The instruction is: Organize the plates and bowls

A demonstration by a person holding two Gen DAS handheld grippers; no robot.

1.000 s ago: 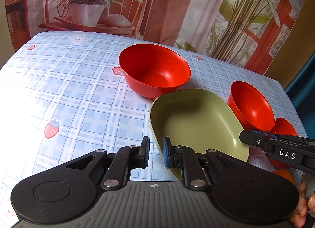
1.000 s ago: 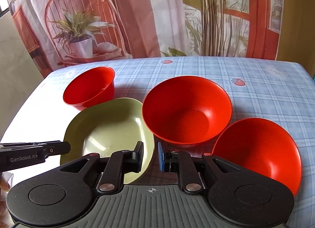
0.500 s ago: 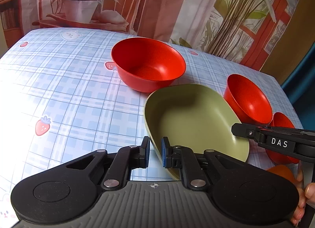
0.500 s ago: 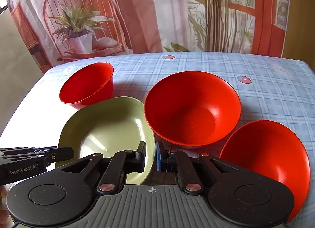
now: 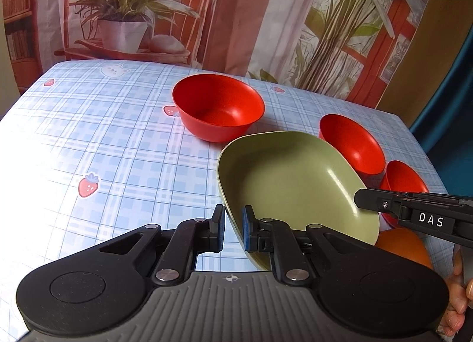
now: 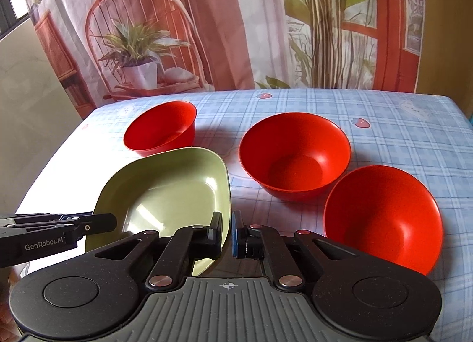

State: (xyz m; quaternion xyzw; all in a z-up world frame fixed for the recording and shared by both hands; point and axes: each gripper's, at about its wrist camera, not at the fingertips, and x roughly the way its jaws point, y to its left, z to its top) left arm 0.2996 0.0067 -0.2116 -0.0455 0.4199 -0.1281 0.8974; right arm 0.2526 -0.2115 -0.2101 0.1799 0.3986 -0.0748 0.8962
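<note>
A green oval plate [image 5: 292,182] is held tilted above the table between both grippers. My left gripper [image 5: 233,231] is shut on its left rim. My right gripper [image 6: 227,234] is shut on its right rim [image 6: 224,194]; the plate also shows in the right wrist view [image 6: 168,191]. Three red bowls stand on the table: a large one [image 5: 217,105] at the back, a second [image 5: 353,144] and a third [image 5: 403,182] to the right. In the right wrist view they are a left bowl [image 6: 161,128], a middle bowl [image 6: 295,156] and a near right bowl [image 6: 384,215].
The table has a blue checked cloth [image 5: 103,141] with strawberry prints. An orange object [image 5: 405,246] lies under the plate's right end. A printed curtain [image 6: 236,26] hangs behind the table. The table's right edge [image 5: 419,147] is near the bowls.
Both grippers have lifted and pulled the green plate back toward me and away from the red bowls. The jaws have stayed closed on its rims.
</note>
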